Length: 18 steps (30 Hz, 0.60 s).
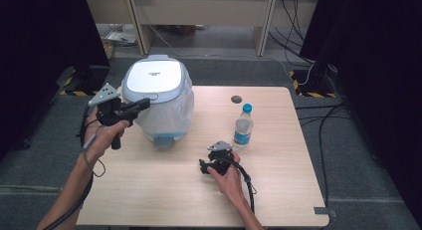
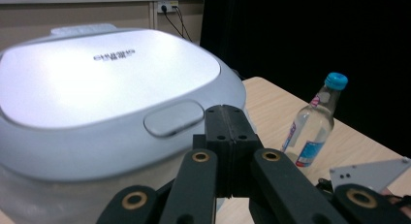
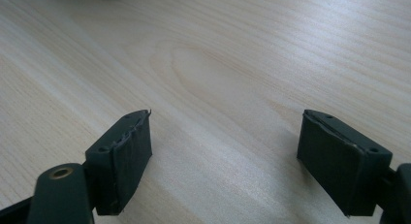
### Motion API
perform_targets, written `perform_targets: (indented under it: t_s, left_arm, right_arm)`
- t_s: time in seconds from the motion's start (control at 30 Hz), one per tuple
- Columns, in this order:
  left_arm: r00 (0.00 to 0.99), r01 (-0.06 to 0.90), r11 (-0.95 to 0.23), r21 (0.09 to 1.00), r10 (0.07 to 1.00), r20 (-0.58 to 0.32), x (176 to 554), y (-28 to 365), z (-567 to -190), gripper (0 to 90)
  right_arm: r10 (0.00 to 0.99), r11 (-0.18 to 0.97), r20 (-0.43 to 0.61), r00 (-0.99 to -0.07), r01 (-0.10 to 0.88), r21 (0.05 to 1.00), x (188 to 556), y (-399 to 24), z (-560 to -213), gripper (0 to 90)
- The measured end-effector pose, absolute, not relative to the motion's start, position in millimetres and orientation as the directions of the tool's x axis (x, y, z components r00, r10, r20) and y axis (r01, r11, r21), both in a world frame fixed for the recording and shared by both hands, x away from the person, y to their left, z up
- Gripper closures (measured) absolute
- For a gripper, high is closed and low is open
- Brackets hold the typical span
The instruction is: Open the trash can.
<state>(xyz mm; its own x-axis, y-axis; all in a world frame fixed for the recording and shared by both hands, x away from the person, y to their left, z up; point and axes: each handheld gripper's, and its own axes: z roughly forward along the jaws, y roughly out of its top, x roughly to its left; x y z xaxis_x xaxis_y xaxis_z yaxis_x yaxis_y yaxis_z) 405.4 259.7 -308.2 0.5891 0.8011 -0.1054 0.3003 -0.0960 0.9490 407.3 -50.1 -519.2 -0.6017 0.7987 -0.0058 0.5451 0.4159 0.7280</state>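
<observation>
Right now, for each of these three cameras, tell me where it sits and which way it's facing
High view: above the person's side, looking forward and down on the table; both forearms, left gripper and right gripper show.
Left gripper view: rides the left gripper, looking along its shut jaws at the bin's lid button.
Right gripper view: rides the right gripper, looking down between open jaws at bare table.
Shared: the high and left gripper views both show the lidded bin and the water bottle.
</observation>
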Motion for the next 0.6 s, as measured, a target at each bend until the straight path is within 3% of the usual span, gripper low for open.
perform_targets:
  t_s: [0.6]
  left_arm:
    - [0.548,0.314,-0.126,0.941,0.833,-0.072,436,255,-310,89.5]
  right_arm:
    - [0.799,0.415,-0.005,-0.602,0.544,0.729,407,-50,-519,19.7]
